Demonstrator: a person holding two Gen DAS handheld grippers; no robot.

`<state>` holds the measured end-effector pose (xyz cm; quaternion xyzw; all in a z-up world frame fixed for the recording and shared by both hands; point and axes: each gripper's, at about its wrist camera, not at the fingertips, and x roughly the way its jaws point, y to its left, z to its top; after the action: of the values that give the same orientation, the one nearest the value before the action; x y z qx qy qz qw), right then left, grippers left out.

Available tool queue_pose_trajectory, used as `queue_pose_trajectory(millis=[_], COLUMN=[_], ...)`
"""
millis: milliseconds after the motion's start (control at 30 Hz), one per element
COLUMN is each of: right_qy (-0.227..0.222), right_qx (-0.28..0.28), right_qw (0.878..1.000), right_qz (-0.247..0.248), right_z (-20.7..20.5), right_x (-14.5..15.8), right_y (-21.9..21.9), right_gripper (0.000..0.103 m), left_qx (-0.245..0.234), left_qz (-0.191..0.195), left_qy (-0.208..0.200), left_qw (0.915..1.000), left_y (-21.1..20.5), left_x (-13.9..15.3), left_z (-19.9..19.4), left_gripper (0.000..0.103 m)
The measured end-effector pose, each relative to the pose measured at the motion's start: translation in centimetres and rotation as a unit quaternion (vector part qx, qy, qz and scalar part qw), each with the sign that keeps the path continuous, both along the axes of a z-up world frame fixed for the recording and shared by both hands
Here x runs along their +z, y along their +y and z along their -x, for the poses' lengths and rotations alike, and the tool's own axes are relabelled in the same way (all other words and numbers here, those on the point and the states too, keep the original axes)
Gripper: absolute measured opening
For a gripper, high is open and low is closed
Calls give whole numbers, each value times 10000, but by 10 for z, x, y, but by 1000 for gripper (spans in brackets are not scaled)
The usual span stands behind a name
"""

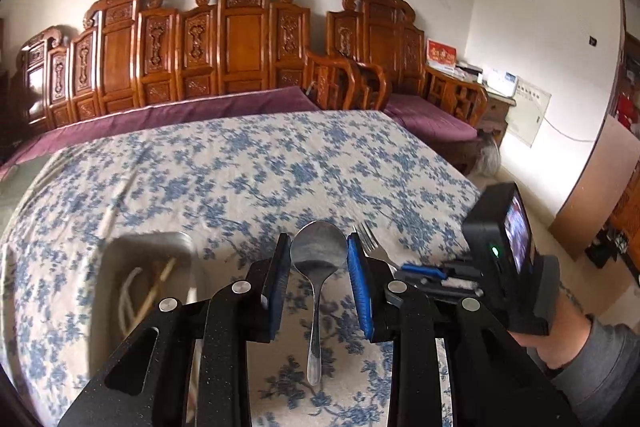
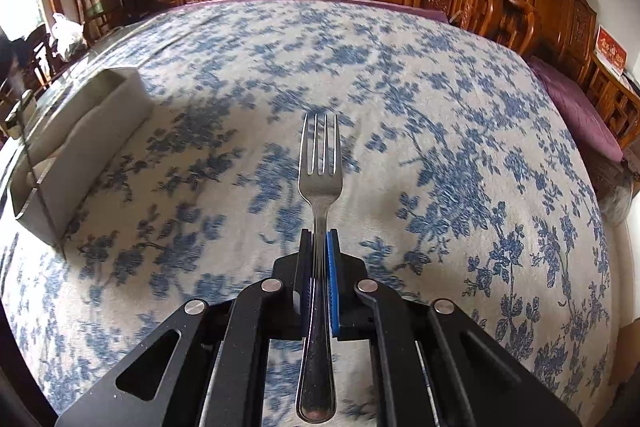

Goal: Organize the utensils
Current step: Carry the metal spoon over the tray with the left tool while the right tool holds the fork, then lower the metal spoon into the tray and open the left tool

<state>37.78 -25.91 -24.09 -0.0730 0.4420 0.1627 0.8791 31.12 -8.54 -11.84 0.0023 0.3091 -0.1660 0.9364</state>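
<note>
Two utensils in hand at once right now, so I'm mid-carry on both sides. My left gripper [image 1: 319, 251] is pinching a spoon [image 1: 319, 259] across its bowl, handle hanging down toward the camera, clear of the blue floral tablecloth [image 1: 248, 163]. My right gripper [image 2: 319, 247] is clamped nearly flat on the neck of a fork [image 2: 320, 163], tines pointing away from me, handle running back under the camera. In the left view the fork's tines poke out just right of the spoon, so the two tools sit pretty close together. The grey organizer tray [image 2: 80, 115] is on the table off to the left; from the left wrist view I can see it just below-left of the jaws with what looks like chopsticks and something white already inside, though it's blurry. I'd say pickup is done and drop-off is next: swing each piece over the tray, line it up lengthwise with a slot, lower, then let go, one hand at a time so they don't bump
</note>
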Motion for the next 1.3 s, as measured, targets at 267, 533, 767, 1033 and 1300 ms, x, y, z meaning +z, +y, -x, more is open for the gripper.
queue_pose_trajectory(millis=[267,533,767,1033,1300], right_qy=[-383,-556,-602,-668,-772], right_qx=[389,718,849,812,777], right_qw=[9984,9956,9942,9938,9934], right_qz=[-124,-230,-276,-354,-337], right_z=[28,51,63,64,62], right_x=[32,50,54,60,73], right_y=[45,85,105,109,120], right_gripper=[8,8,8,8,8], left_qx=[387,776,904,916,934], left_qz=[50,-168,-365,-501,-254], left_qy=[-180,-125,451,960,1061], left_qw=[9991,9968,9942,9899,9896], left_y=[55,107,129,131,136], left_x=[35,34,-7,-51,-58], left_z=[14,17,3,-14,-20], left_gripper=[27,27,27,27,40])
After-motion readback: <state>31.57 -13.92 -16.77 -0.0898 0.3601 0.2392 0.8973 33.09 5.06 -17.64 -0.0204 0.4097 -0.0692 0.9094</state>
